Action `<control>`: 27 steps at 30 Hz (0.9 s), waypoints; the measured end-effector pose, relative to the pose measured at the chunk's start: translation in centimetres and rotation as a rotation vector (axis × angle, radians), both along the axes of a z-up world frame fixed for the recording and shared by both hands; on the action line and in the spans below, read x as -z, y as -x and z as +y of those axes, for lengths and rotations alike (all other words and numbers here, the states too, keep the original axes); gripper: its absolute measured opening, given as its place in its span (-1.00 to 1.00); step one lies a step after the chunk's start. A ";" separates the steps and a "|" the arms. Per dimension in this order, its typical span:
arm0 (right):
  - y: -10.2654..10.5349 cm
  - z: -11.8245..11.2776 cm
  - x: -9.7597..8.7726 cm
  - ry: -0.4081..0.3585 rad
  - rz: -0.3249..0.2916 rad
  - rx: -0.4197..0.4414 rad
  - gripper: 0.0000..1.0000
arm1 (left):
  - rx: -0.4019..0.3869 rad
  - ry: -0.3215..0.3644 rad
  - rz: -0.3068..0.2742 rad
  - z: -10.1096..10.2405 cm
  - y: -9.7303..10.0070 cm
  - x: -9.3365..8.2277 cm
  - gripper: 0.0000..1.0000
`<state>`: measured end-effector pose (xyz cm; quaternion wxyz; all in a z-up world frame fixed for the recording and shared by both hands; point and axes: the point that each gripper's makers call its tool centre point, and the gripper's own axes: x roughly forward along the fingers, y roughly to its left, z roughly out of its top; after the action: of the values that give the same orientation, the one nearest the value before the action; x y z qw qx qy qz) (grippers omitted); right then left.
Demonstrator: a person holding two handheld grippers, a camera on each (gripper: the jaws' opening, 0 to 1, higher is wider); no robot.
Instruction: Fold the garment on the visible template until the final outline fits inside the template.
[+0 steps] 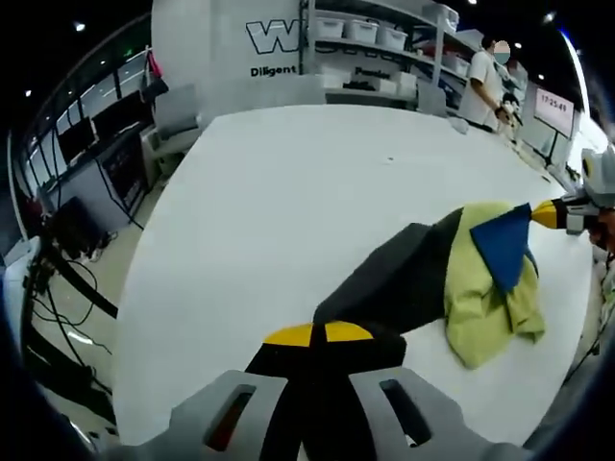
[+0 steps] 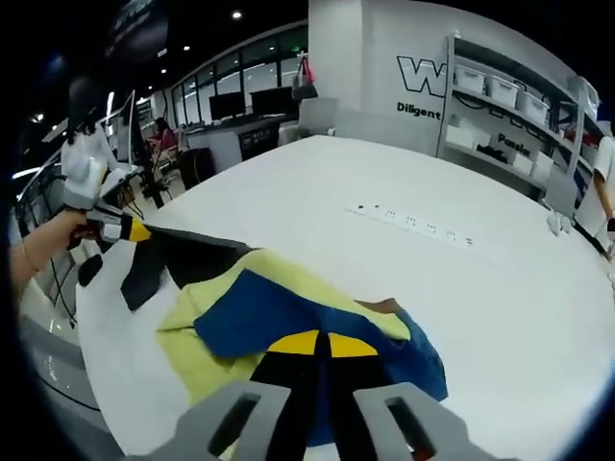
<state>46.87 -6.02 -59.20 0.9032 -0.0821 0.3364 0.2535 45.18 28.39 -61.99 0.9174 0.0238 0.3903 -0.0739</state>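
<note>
A garment (image 1: 480, 288) in black, yellow-green and blue lies partly bunched on the white table (image 1: 288, 192). My left gripper (image 1: 317, 334) is shut on its black end, which rises off the table toward the jaws. At the far right of the left gripper view, my right gripper (image 1: 553, 213) pinches a blue corner. In the right gripper view, the right gripper (image 2: 317, 344) is shut on the blue fabric (image 2: 250, 317). There the left gripper (image 2: 130, 230), held by a hand, grips the black part at the left. The cloth stretches between the two grippers.
A long power strip (image 2: 413, 223) lies on the table (image 2: 480, 317) beyond the garment. Shelves with white bins (image 2: 500, 96) stand behind the table, with a person (image 1: 480, 86) beside them. Desks with monitors (image 2: 240, 106) and cables (image 1: 67, 279) lie past the table's edge.
</note>
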 end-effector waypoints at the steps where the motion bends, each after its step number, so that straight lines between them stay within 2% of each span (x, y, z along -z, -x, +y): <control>1: 0.0 -0.4 0.0 0.006 -0.003 0.004 -1.00 | -0.003 -0.001 -0.001 0.2 -0.1 0.0 -1.00; 13: 0.7 -2.8 0.2 0.055 0.008 0.022 -1.00 | -0.055 -0.048 0.036 3.4 0.0 0.9 -1.00; 17: 0.9 -4.7 0.7 0.084 0.029 0.059 -1.00 | -0.074 -0.055 0.043 4.5 -0.1 1.0 -1.00; 23: 1.1 -7.6 1.2 0.129 0.045 0.105 -1.00 | -0.089 -0.102 0.060 6.6 -0.3 1.2 -1.00; 27: 1.1 -9.2 1.4 0.147 0.049 0.126 -1.00 | -0.094 -0.101 0.062 6.5 -0.5 1.1 -1.00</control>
<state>45.79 -15.21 -60.64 0.9004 -0.1207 0.3807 0.1727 45.66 34.90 -63.09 0.9049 0.0491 0.4225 -0.0116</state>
